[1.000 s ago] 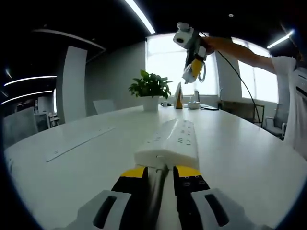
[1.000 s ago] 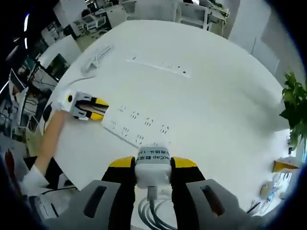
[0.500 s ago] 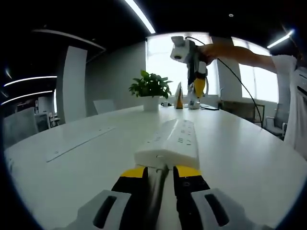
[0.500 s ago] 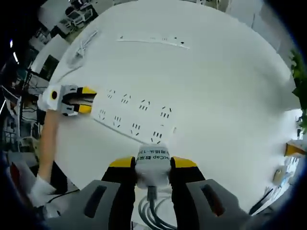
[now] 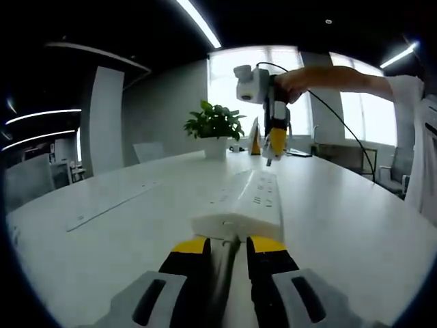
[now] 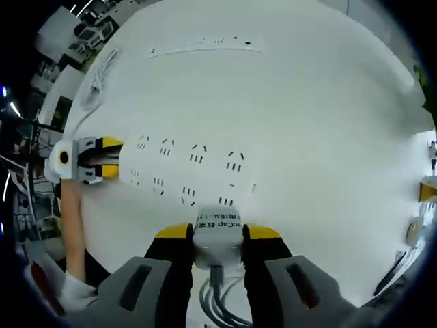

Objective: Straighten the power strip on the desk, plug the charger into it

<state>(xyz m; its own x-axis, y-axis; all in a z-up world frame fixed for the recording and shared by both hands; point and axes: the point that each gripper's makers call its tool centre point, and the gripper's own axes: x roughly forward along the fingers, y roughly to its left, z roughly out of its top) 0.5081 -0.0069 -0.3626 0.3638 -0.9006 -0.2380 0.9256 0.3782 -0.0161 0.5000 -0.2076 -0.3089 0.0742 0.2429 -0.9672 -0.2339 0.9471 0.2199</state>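
The left gripper (image 5: 225,251) sat low on the tabletop (image 5: 102,246), its yellow-tipped jaws closed on the cord end of the power strip (image 5: 247,200), which lay flat and ran straight away from it toward the far edge of the tabletop. In the right gripper view the left gripper (image 6: 113,160) clamped the same end of the power strip (image 6: 188,171), whose rows of sockets faced up, well in from the tabletop's edges. The right gripper (image 6: 217,236) pinched the white charger (image 6: 218,239) between its jaws, with the cable trailing back beneath it; it hung above the power strip's far end, and from this angle contact could not be judged. In the left gripper view the right gripper (image 5: 272,140) pointed down over that far end, held by a hand (image 5: 295,76). Beyond stood a potted plant (image 5: 214,130) near the far edge, and a flat white cover strip (image 5: 113,203) lay in the tabletop off to one side.
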